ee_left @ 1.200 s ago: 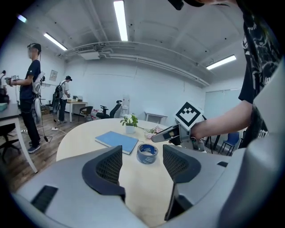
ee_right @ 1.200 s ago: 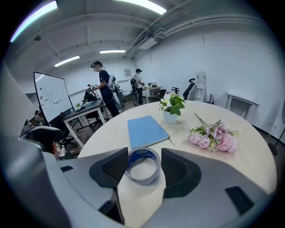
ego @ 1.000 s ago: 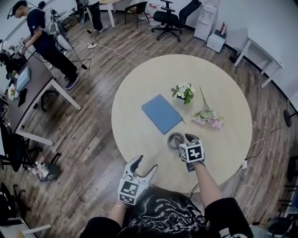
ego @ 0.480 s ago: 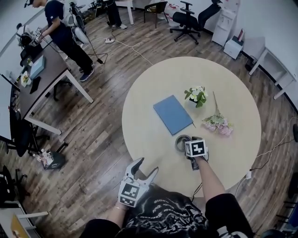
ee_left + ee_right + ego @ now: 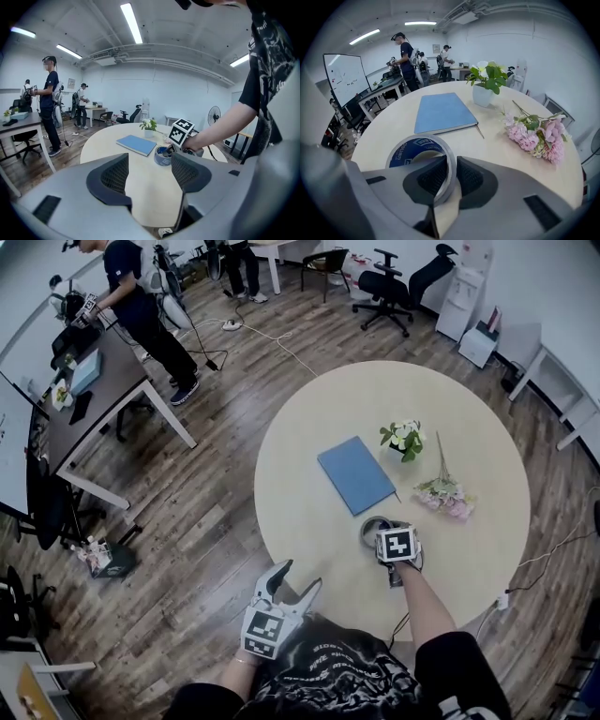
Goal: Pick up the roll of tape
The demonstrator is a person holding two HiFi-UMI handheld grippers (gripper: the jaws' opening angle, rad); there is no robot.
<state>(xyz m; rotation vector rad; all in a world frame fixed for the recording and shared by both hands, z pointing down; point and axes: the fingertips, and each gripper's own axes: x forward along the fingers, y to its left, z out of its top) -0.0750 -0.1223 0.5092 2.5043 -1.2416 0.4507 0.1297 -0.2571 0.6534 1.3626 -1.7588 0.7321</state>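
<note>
A grey roll of tape [image 5: 373, 527] with a blue core [image 5: 412, 151] lies flat on the round beige table [image 5: 309, 521], near its front edge. My right gripper [image 5: 382, 534] points steeply down at it. Its jaws have just been closing and now pinch the roll's near wall [image 5: 449, 165], one pad inside the ring and one outside. My left gripper [image 5: 296, 577] hangs open and empty off the table's front edge, close to my body. In the left gripper view, the tape [image 5: 162, 155] and the right hand show beyond its spread fingers [image 5: 115, 174].
A blue notebook [image 5: 356, 474] lies just behind the tape. A small potted plant [image 5: 404, 439] and a bunch of pink flowers [image 5: 445, 493] sit to the back right. A desk [image 5: 103, 381] with people beside it stands far left; office chairs [image 5: 389, 282] are beyond the table.
My right gripper has sunk onto the tape roll and its jaws have closed on the roll's wall. The left gripper has hardly moved.
</note>
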